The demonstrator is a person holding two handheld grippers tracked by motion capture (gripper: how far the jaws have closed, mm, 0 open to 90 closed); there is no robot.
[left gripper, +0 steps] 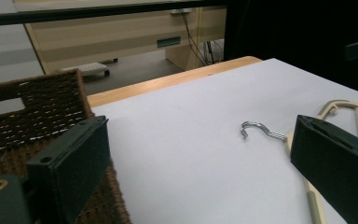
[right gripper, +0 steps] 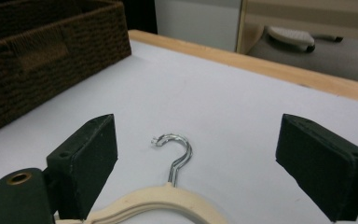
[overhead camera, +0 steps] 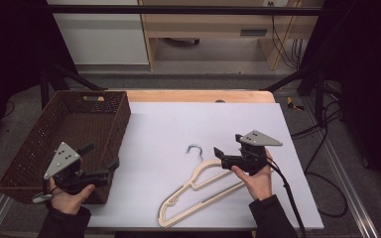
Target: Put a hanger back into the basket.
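While the hanger lies flat near the desk's front edge with bare sheet beyond it, your right gripper hovers over its shoulder and your left gripper beside the basket, both jaws wide, empty.

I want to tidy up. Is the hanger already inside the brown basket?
No, the hanger lies flat on the white table, beside the basket and apart from it.

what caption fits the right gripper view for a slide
Open right gripper poised over a cream hanger with metal hook, wicker basket behind.
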